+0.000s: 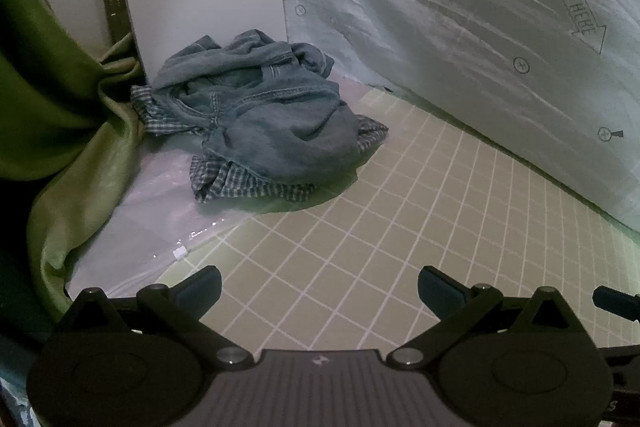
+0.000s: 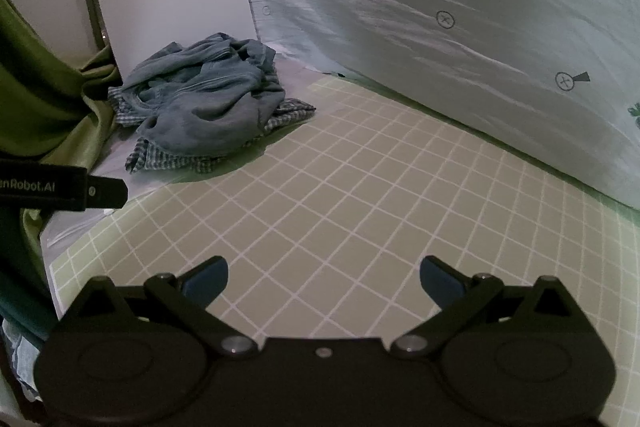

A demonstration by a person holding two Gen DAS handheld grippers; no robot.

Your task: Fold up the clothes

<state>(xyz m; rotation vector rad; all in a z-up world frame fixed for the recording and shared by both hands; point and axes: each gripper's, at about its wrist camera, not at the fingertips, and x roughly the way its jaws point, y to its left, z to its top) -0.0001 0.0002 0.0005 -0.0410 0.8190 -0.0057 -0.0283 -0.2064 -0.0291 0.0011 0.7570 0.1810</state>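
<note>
Left wrist view shows our left gripper [image 1: 320,287] gaping wide and empty over the beige gridded mat [image 1: 400,227]; the crumpled blue denim garment [image 1: 260,107] lies on a checked cloth [image 1: 248,183] at the mat's far left corner. Our right gripper [image 2: 324,277] gapes empty too. We judge folding unstarted; next we reach the heap.
</note>
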